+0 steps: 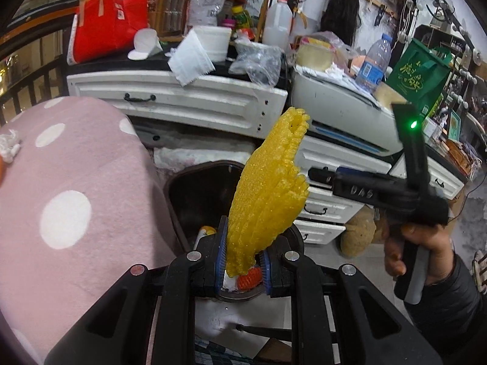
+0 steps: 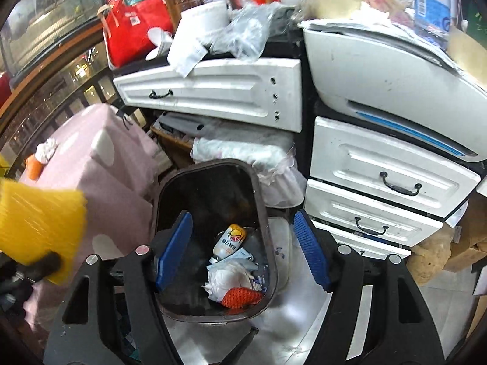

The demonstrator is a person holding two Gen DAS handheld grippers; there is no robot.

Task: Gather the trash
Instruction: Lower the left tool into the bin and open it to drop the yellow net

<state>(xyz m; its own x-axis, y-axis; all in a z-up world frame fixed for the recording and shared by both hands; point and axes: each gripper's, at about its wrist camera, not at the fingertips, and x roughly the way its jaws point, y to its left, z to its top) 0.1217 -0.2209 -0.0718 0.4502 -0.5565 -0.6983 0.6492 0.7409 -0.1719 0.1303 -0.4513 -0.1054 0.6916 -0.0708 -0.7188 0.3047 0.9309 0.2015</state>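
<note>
My left gripper is shut on a yellow foam net sleeve that stands up from its blue pads, above the dark trash bin. The sleeve also shows blurred at the left edge of the right wrist view. My right gripper is open and empty, its blue pads spread over the bin. Inside the bin lie a small bottle, crumpled white paper and an orange foam net. The right gripper also shows in the left wrist view, held in a hand.
A pink polka-dot covered surface stands left of the bin, with a white and orange item on it. White drawers stand behind and right of the bin. A cluttered counter holds a red bag, bottles and plastic bags.
</note>
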